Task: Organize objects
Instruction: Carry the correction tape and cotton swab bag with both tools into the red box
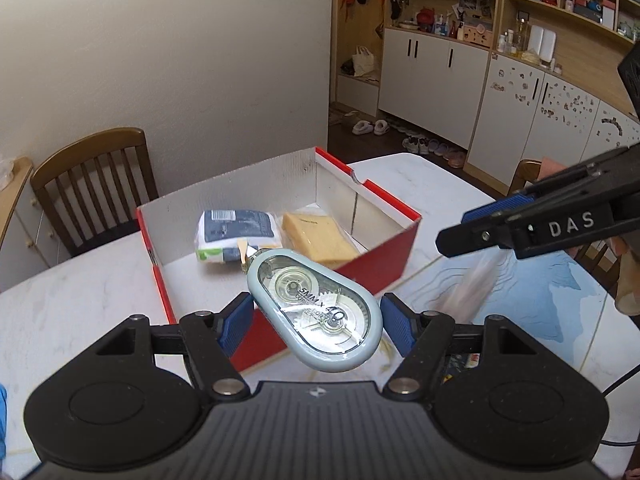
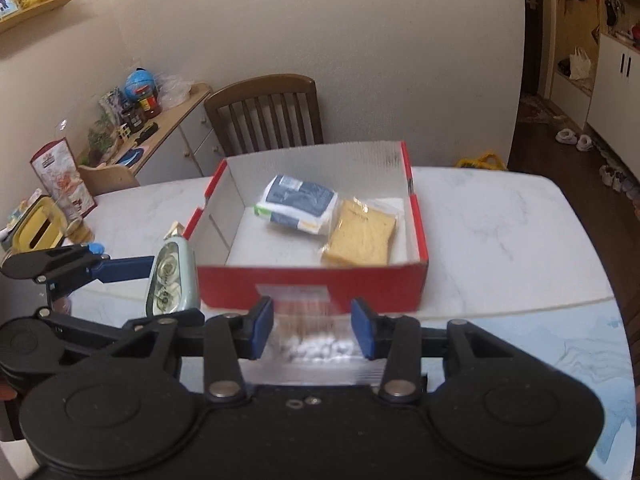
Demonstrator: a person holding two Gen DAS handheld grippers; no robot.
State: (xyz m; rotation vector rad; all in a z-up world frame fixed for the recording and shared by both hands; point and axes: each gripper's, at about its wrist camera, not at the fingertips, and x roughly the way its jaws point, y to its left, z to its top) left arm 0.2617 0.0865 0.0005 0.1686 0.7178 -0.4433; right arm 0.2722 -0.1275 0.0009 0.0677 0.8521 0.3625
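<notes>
I see left claw [image 1: 316,322] clamped on correction tape [image 1: 314,312] – beside red box [image 2: 312,284] | right claw [image 2: 313,330] grasping blurred clear bag [image 2: 316,344] – above surface [image 2: 500,216]

A white marble-look table [image 2: 480,216] stands before a plain pale wall [image 1: 200,60]. A brown wooden chair [image 2: 266,110] sits behind the table. White cabinets [image 1: 432,76] line the dark floor [image 2: 560,136] right of the table.
</notes>
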